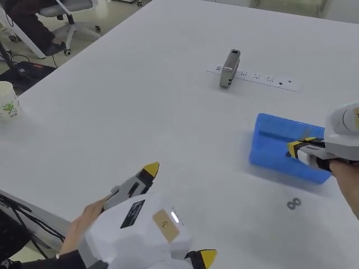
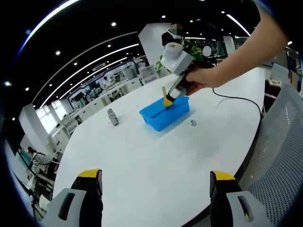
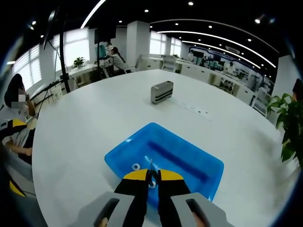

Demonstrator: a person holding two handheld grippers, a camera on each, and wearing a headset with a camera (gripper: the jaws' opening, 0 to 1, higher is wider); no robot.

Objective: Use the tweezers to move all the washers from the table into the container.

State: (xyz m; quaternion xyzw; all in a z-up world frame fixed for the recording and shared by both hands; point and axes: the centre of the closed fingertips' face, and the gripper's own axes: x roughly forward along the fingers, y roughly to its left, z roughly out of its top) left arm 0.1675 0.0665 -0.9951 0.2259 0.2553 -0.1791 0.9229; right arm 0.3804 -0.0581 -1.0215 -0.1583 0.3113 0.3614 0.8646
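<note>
The blue container [image 1: 280,147] sits at the right of the white table [image 1: 140,112]. My right gripper [image 1: 296,150] hovers over its near side, shut on thin metal tweezers [image 3: 151,166] whose tips point down into the container [image 3: 189,161]. One small washer [image 3: 136,166] lies on the container floor just left of the tips. Two washers [image 1: 293,204] lie touching on the table in front of the container, also seen as washers [image 2: 193,123] beside the container [image 2: 164,113]. My left gripper [image 1: 178,213] is low at the front, open and holding nothing, its jaws wide apart [image 2: 156,177].
A white power strip [image 1: 255,77] with a grey block [image 1: 229,68] standing on it lies beyond the container. A paper cup [image 1: 7,101] stands by the table's left edge. An office chair [image 1: 67,17] is past the far left corner.
</note>
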